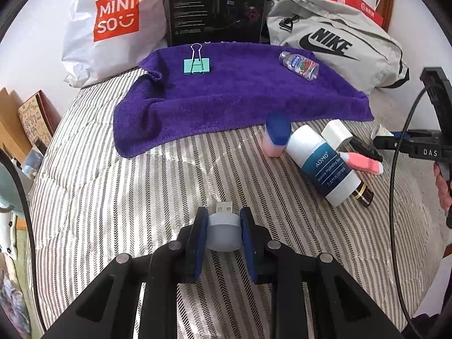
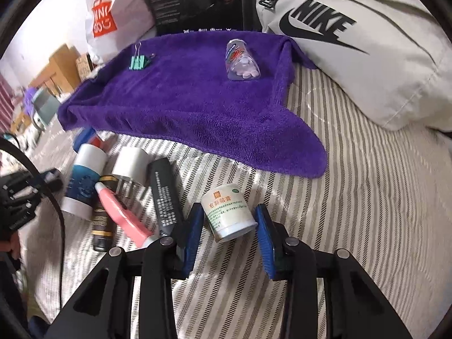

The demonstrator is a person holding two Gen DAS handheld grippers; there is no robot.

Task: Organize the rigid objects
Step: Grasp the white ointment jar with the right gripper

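Note:
My left gripper point(image 1: 223, 214) is shut on a small white USB plug-in light point(image 1: 223, 233), held over the striped bedcover point(image 1: 113, 197). My right gripper point(image 2: 230, 207) has its blue pads against a small white jar point(image 2: 226, 214) with a green label, which is tilted. A purple towel point(image 1: 226, 96) lies beyond, carrying a green binder clip point(image 1: 197, 65) and a small clear bottle point(image 1: 299, 65). In the right wrist view the towel point(image 2: 183, 99) holds the same clip point(image 2: 138, 61) and bottle point(image 2: 241, 62). A white and blue tube point(image 1: 322, 163) lies in a pile at the towel's front right.
The pile also holds a pink container with a blue cap point(image 1: 275, 135), a white charger point(image 1: 337, 135), a pink tube point(image 1: 364, 162) and a black tube point(image 2: 165, 195). A Miniso bag point(image 1: 113, 19), black box point(image 1: 217, 5) and grey Nike bag point(image 1: 333, 42) line the back.

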